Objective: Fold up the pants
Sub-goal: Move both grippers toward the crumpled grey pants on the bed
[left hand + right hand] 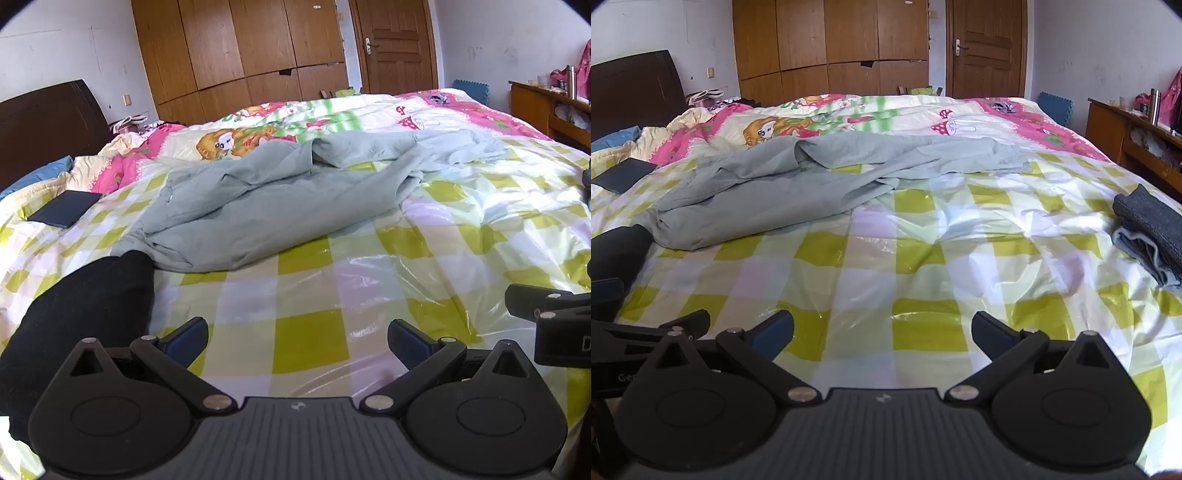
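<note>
While both jaws gape — holding nothing — grey pants [798, 184] sprawl crumpled across the checked bedspread [923, 258].

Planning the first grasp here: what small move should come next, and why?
Probably move the left claw forward to the grey-green pants. Both it and the right claw are open and empty over the checked cover, and the pants lie crumpled, unfolded, ahead.

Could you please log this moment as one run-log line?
stage: pre-grasp | left gripper: open, empty | right gripper: open, empty | grey pants: crumpled, unfolded on checkered bedcover
</note>
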`<state>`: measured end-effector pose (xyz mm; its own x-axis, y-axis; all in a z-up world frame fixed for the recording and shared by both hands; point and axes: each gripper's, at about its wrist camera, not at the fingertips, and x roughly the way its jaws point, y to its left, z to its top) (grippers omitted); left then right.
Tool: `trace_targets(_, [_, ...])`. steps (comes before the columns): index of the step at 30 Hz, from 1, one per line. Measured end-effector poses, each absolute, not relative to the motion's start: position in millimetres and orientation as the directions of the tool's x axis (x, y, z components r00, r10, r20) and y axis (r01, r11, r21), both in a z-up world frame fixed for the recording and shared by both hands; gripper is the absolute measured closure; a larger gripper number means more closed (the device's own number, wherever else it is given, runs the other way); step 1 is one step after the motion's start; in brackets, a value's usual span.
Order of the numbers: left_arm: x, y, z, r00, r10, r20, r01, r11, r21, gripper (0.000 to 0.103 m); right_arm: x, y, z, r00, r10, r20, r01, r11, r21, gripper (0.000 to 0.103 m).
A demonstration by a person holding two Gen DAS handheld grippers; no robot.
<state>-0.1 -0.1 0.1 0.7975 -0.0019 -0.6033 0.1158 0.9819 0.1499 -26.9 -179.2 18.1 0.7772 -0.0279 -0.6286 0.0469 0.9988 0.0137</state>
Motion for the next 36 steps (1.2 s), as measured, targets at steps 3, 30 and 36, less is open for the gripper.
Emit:
trace_targets(3, [-1,1,1,0.796,-0.004,-0.605,0.117,0.982,0.147,0.000,-26,-180,22,0.778,-0.025,-0.627,0.048,0.999,0.020,0.001])
trace_targets(30, [48,49,-17,0.765,0.034,-0.644,0.047,0.993,0.109,0.000,34,-123,12,0.755,0.025,-0.655,-0.063,0.997,-0.034,0.001])
trace_targets(36, [62,53,-23,0.762,0.016,-0.647,0.071,0.992,0.107,0.000,46,-118,10,0.747,0.018,-0.665,-0.064,0.997,-0.044,0.001])
